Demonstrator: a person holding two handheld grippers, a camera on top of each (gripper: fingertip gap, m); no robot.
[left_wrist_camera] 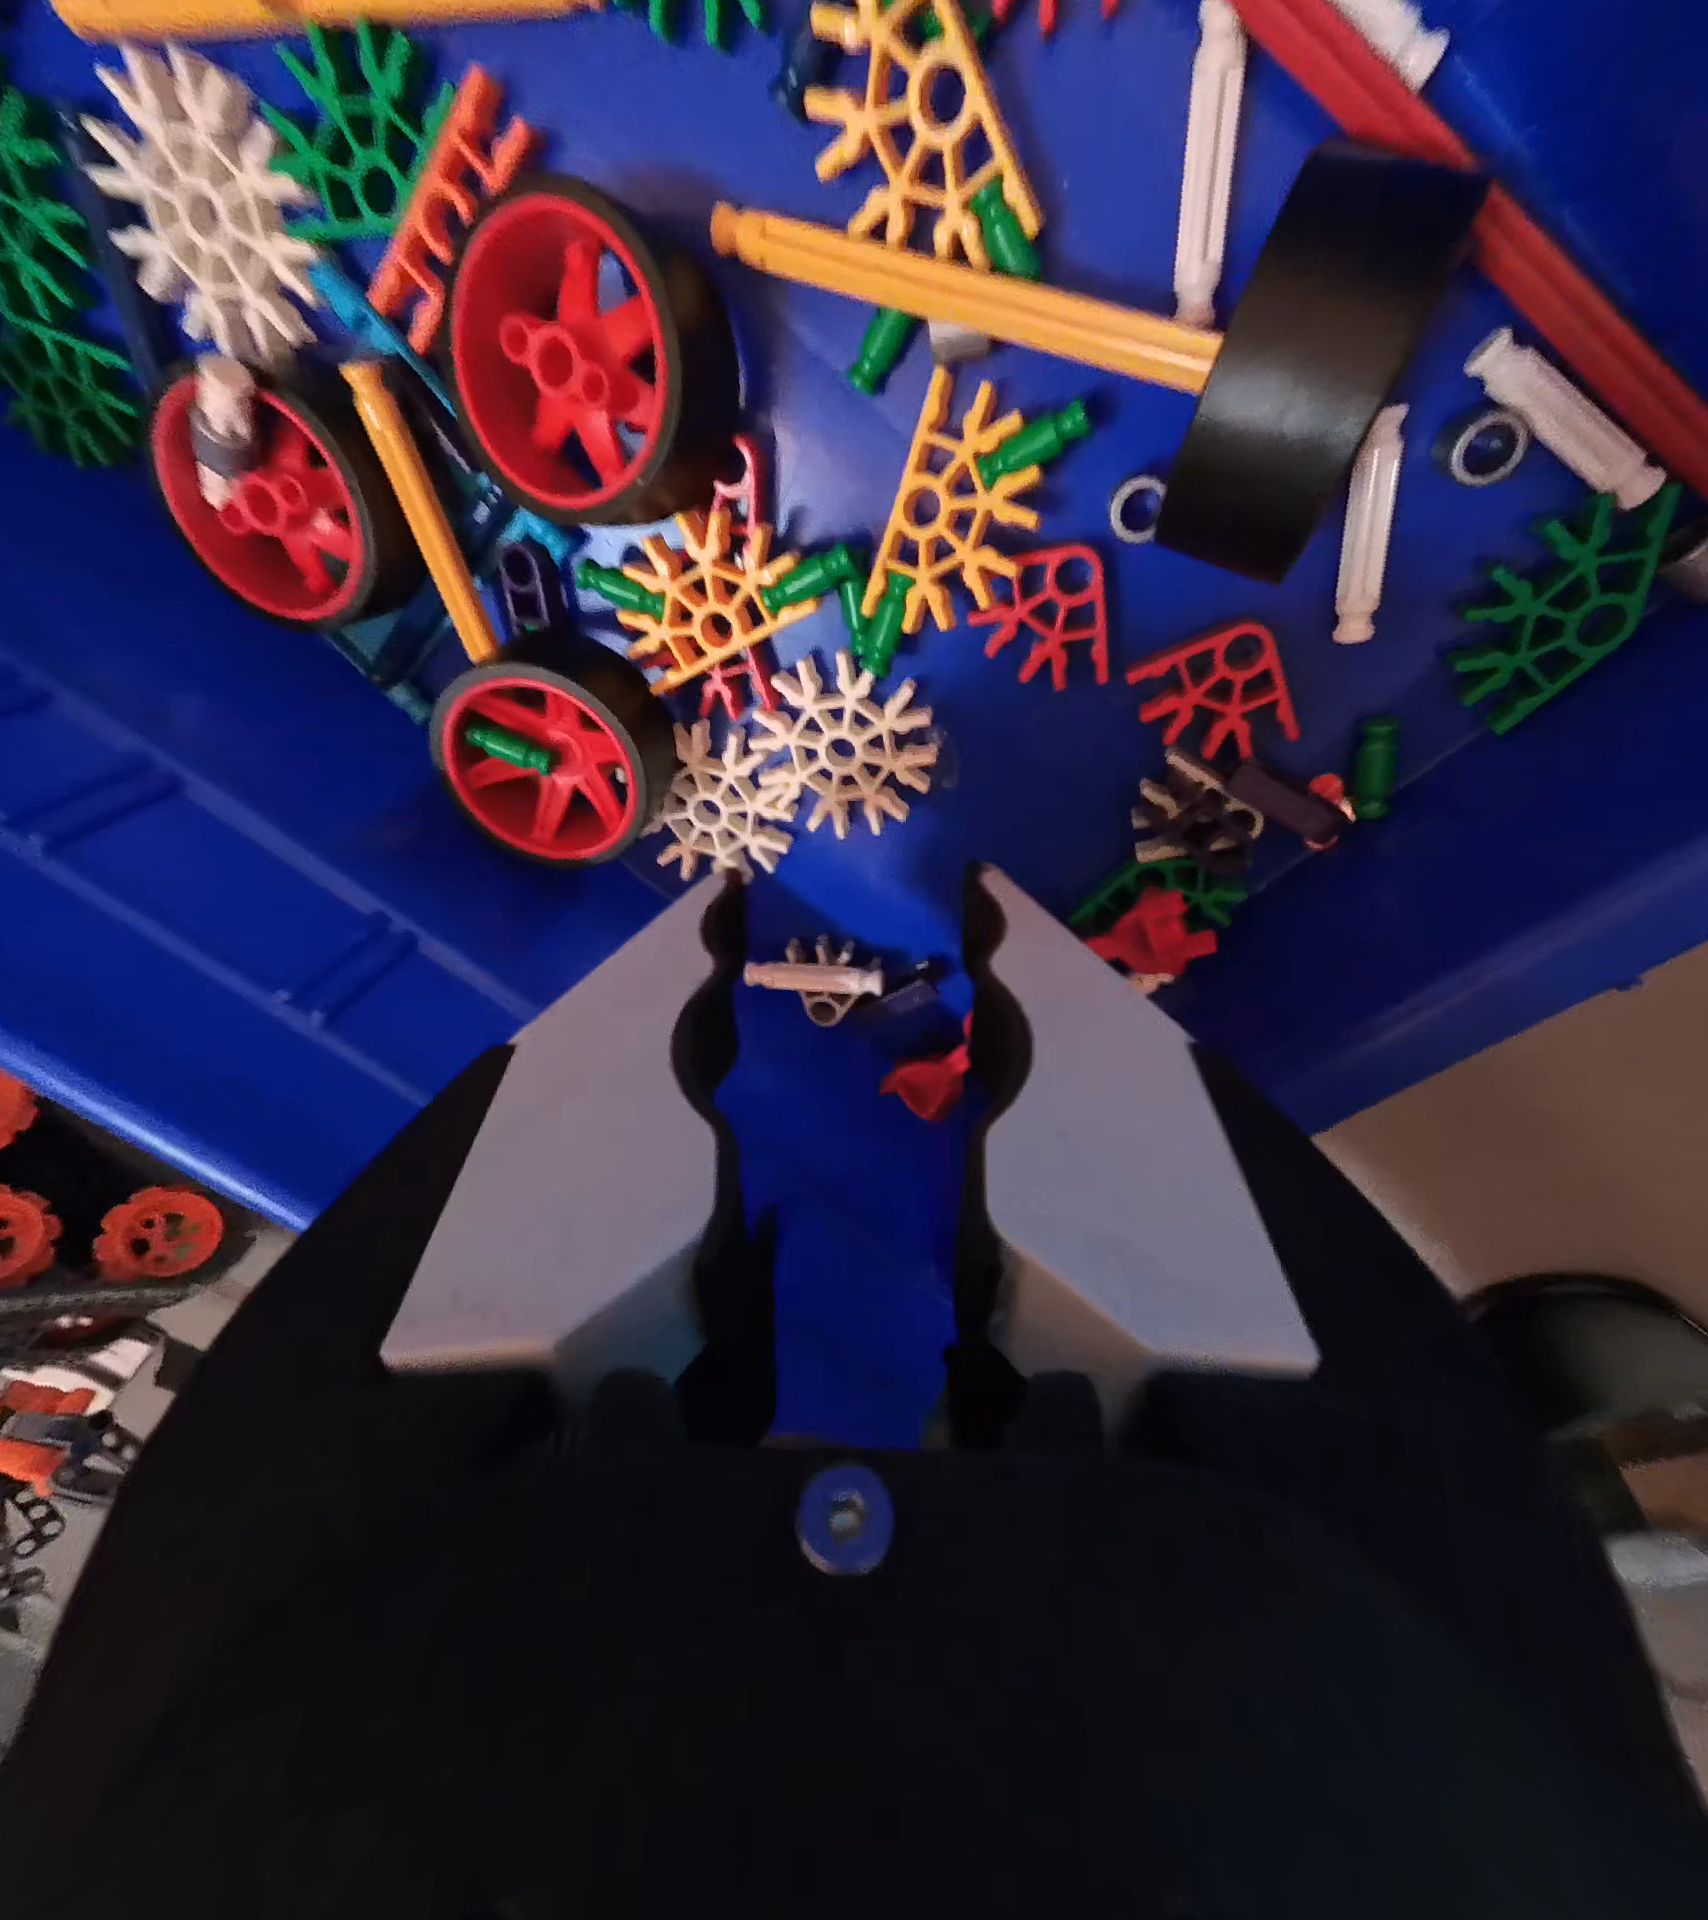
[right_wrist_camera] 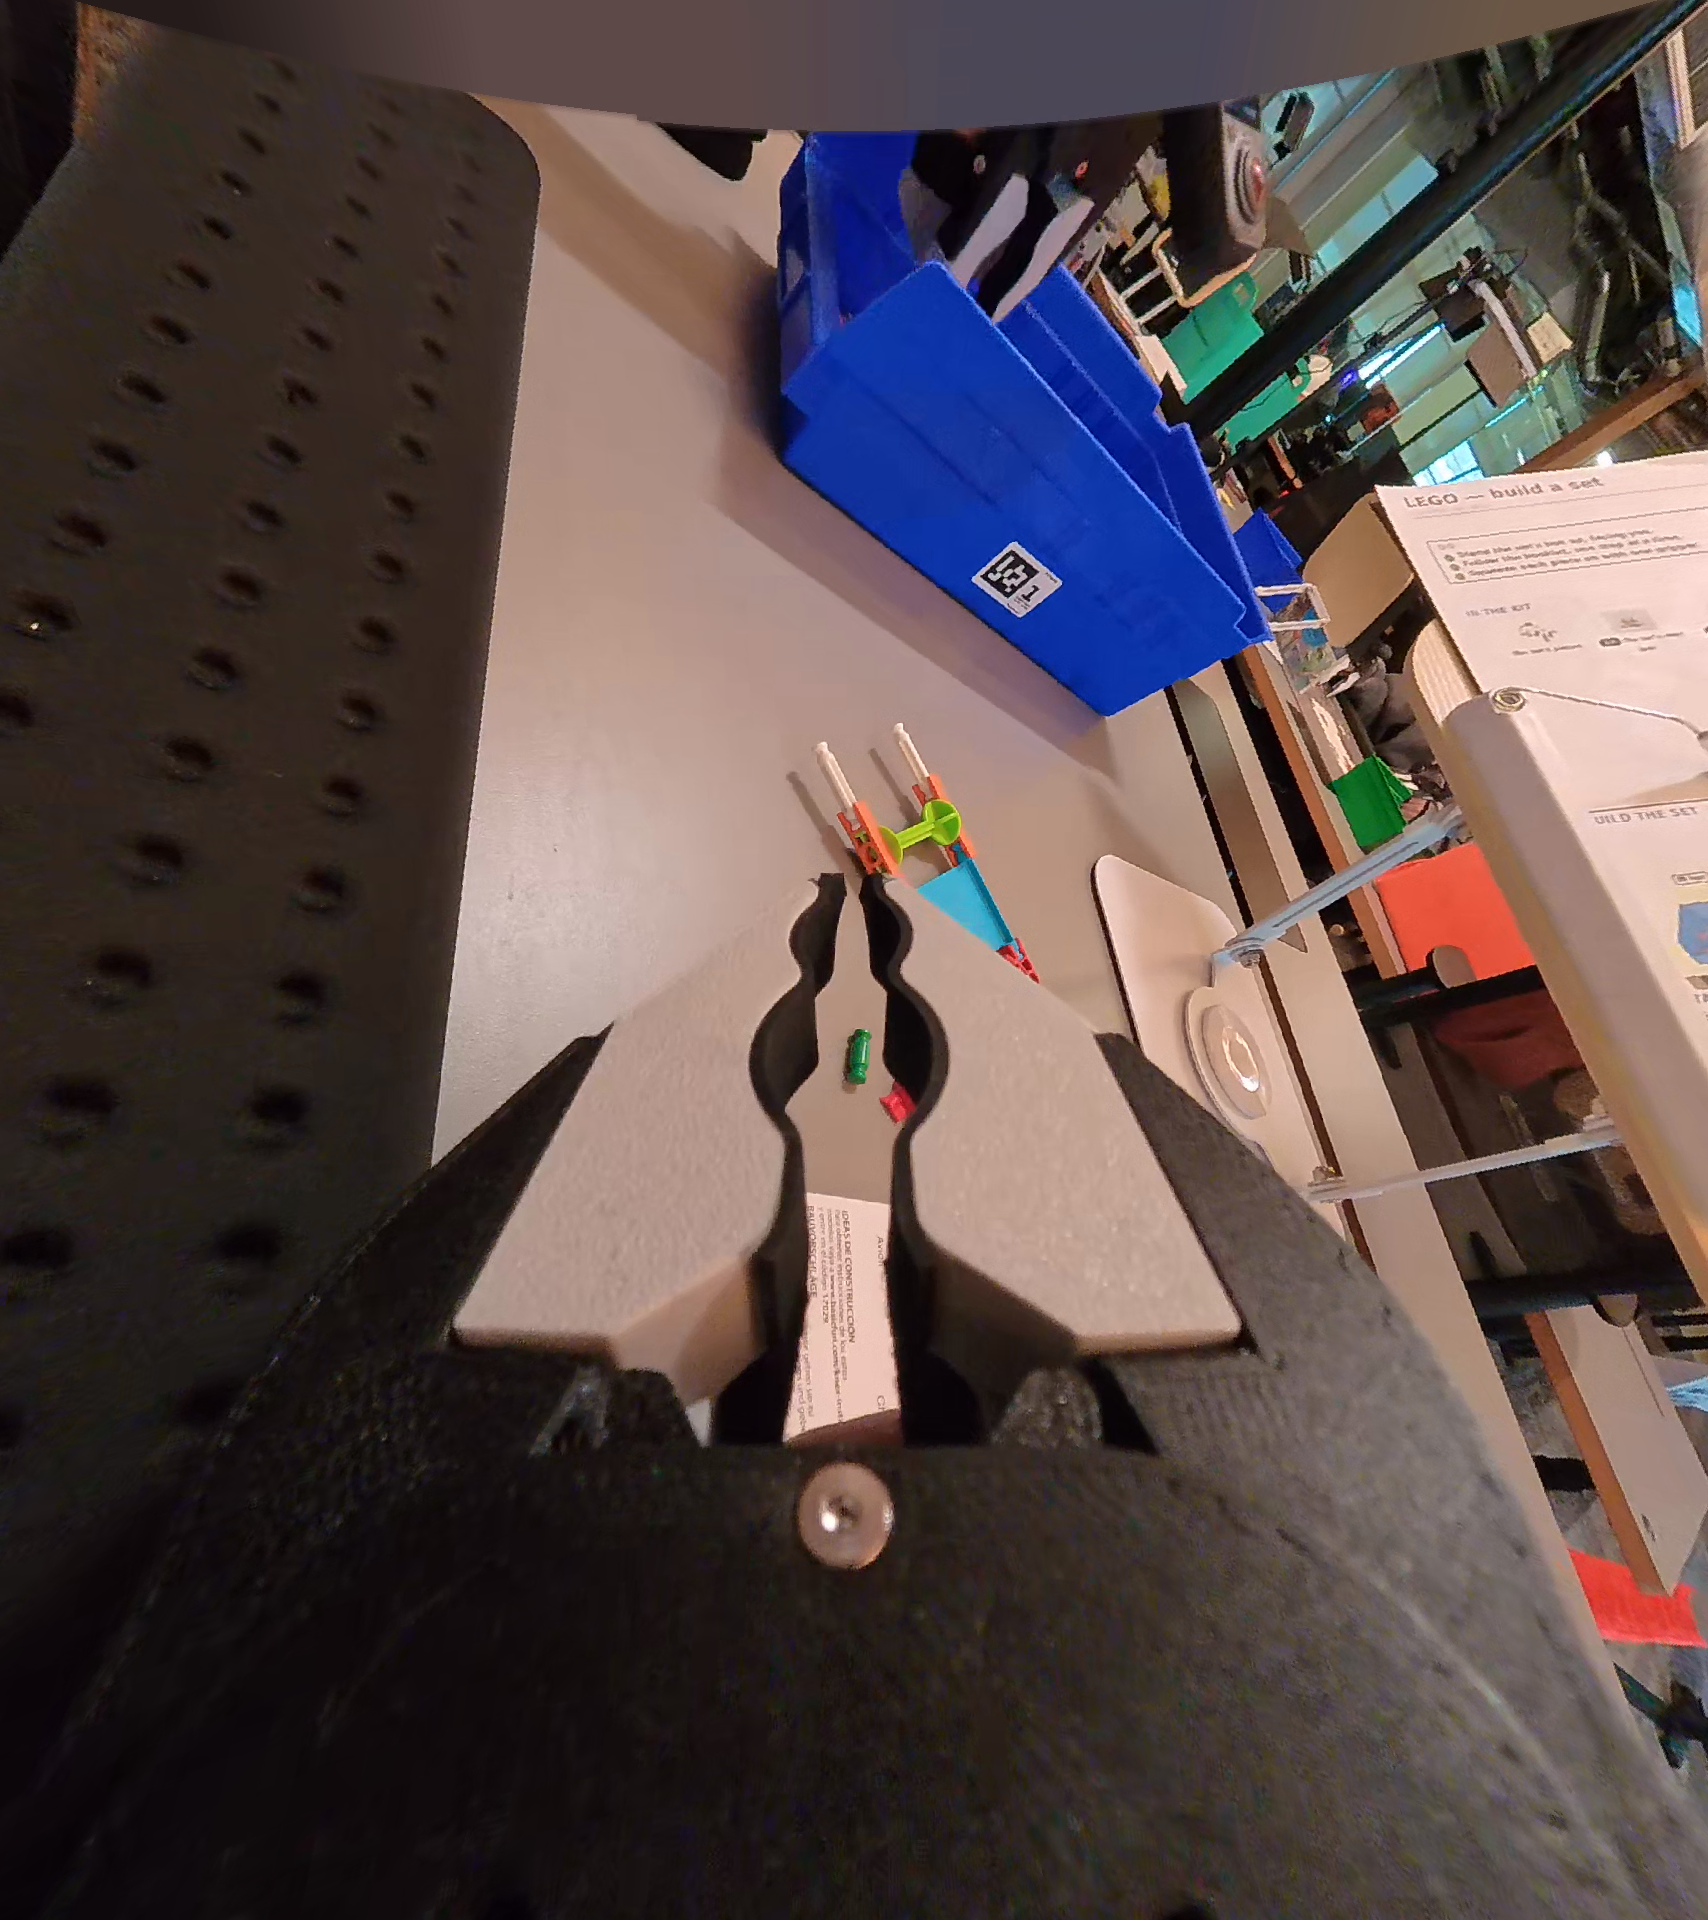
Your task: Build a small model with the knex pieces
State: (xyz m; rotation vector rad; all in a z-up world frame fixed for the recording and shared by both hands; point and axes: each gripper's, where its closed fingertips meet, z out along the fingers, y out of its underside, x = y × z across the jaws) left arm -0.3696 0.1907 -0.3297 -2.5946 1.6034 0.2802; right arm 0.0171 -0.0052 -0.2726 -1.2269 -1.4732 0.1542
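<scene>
Two jaws apart: left gripper (left_wrist_camera: 852, 904) over blue bin (left_wrist_camera: 206, 852) of parts.

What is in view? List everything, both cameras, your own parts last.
blue bin: one, blue, under the left gripper
wheels: three, red hubs with black tyres, in bin, left in view
loose tyre: one, black, in bin, right in view
snowflake connectors: at least three, white, in bin
small assembly: one, orange, lime, light blue, white, on table
short rod: one, green, on table near assembly
instruction sheet: one, white, on stand, right
left gripper: one, grey-black, open above bin
right gripper: one, grey-black, nearly closed, tips at assembly; grip unclear
</scene>
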